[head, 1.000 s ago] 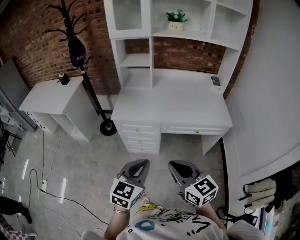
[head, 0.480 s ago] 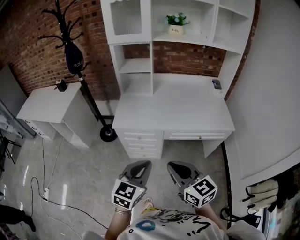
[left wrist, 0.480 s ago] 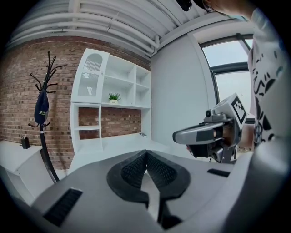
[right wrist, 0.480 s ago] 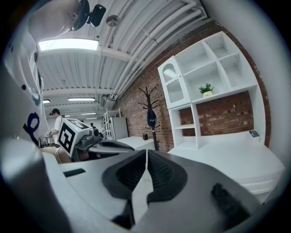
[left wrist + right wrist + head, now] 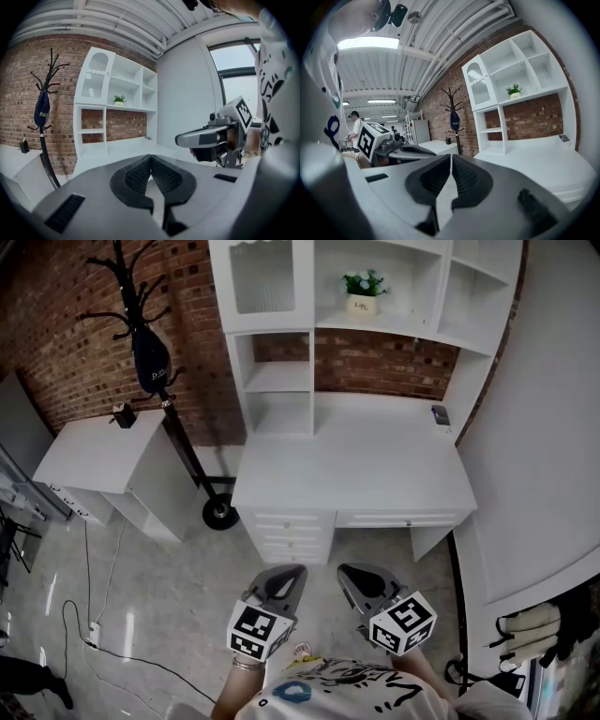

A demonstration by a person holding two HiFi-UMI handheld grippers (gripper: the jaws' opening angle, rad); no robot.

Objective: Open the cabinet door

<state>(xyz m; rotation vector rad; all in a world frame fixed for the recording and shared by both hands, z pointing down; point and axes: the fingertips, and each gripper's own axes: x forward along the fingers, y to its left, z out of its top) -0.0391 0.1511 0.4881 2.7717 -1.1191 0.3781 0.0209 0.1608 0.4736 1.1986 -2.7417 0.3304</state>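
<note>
A white desk (image 5: 352, 465) carries a shelf unit whose upper left compartment has a closed cabinet door (image 5: 263, 279) with a pale arched pane. That door also shows far ahead in the left gripper view (image 5: 95, 77) and in the right gripper view (image 5: 479, 86). My left gripper (image 5: 292, 570) (image 5: 150, 157) and right gripper (image 5: 347, 570) (image 5: 451, 155) hang side by side over the floor in front of the desk, well short of it. Both are shut with nothing between the pads. Each one shows in the other's view: the right gripper (image 5: 201, 139), the left gripper (image 5: 408, 150).
A black coat rack (image 5: 155, 362) with a dark bag stands left of the desk, beside a low white side cabinet (image 5: 103, 451). A potted plant (image 5: 363, 289) sits on a shelf, and a small dark object (image 5: 441, 414) on the desk's right. Drawers (image 5: 291, 526) face me. A cable (image 5: 112, 634) lies on the floor.
Both grippers and the head have moved forward toward the desk, which now sits slightly lower and larger in the head view. The jaws stay shut.
</note>
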